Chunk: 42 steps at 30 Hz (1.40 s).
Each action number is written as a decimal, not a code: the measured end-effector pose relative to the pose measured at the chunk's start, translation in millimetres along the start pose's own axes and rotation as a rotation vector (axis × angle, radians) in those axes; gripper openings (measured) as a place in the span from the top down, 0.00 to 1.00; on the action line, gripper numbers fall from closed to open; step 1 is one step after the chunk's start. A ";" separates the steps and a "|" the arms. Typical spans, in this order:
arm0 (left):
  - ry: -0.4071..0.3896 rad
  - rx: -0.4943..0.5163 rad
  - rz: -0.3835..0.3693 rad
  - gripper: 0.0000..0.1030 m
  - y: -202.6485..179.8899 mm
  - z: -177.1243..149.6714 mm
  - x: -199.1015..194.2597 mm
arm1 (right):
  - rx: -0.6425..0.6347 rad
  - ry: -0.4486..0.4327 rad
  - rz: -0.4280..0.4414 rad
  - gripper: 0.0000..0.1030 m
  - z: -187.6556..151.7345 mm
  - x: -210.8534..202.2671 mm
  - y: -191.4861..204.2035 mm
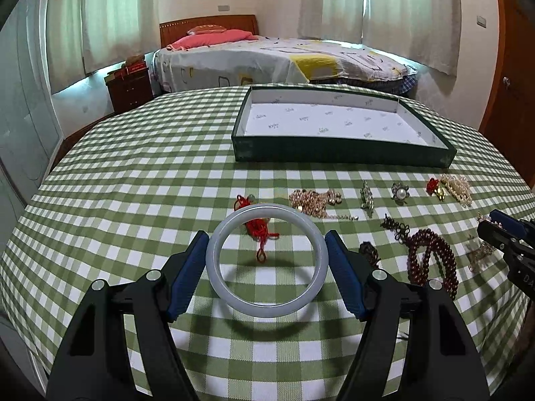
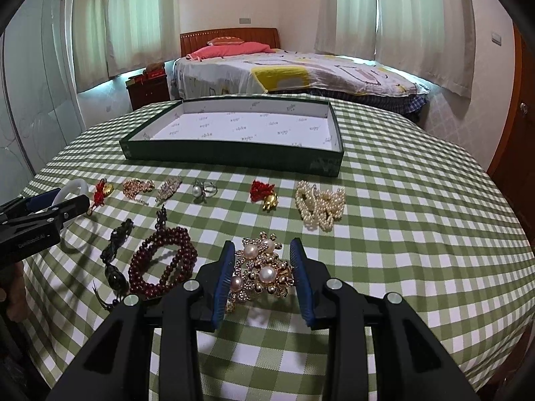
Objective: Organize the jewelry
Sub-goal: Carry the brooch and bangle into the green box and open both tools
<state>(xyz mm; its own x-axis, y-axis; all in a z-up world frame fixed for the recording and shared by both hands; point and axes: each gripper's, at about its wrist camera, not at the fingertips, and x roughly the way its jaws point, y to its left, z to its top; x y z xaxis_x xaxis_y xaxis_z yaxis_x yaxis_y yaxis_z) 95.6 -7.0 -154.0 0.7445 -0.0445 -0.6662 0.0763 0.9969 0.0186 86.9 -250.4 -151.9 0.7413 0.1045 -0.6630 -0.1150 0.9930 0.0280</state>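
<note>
left gripper point(image 1: 266, 269) clamped across pale bangle point(image 1: 266, 309), lifted off checked cloth point(image 1: 133, 200); rigid, smooth, likely brittle, best held across widest span. right gripper point(image 2: 262, 277) astride pearl brooch point(image 2: 264, 275), pad contact unclear. tray point(image 1: 341, 155) beyond, empty.

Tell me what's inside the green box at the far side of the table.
The green box shows only its white printed paper lining, with no jewelry in view. The strip of floor just behind its near wall is hidden in both wrist views.
</note>
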 end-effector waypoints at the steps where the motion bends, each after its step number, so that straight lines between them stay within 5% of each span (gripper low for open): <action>1: -0.004 0.000 0.000 0.33 -0.4 1.5 -0.7 | 0.000 -0.006 0.000 0.66 1.9 -1.6 -0.3; 17: -0.103 -0.008 -0.042 0.33 -11.0 58.0 -8.1 | 0.005 -0.150 -0.011 0.66 60.4 -21.4 -6.4; 32: -0.224 0.001 -0.084 0.33 -26.5 157.9 25.6 | -0.019 -0.313 -0.011 0.66 157.6 -1.3 -17.0; 42: -0.081 0.029 -0.099 0.33 -48.2 151.0 110.7 | 0.002 -0.130 -0.012 0.66 139.8 87.8 -33.4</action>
<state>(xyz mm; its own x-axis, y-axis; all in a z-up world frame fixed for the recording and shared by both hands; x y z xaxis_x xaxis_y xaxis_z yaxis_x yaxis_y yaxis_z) 274.4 -69.8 -116.0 0.7831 -0.1487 -0.6038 0.1700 0.9852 -0.0221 248.2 -266.7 -106.4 0.8223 0.0989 -0.5603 -0.1046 0.9943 0.0219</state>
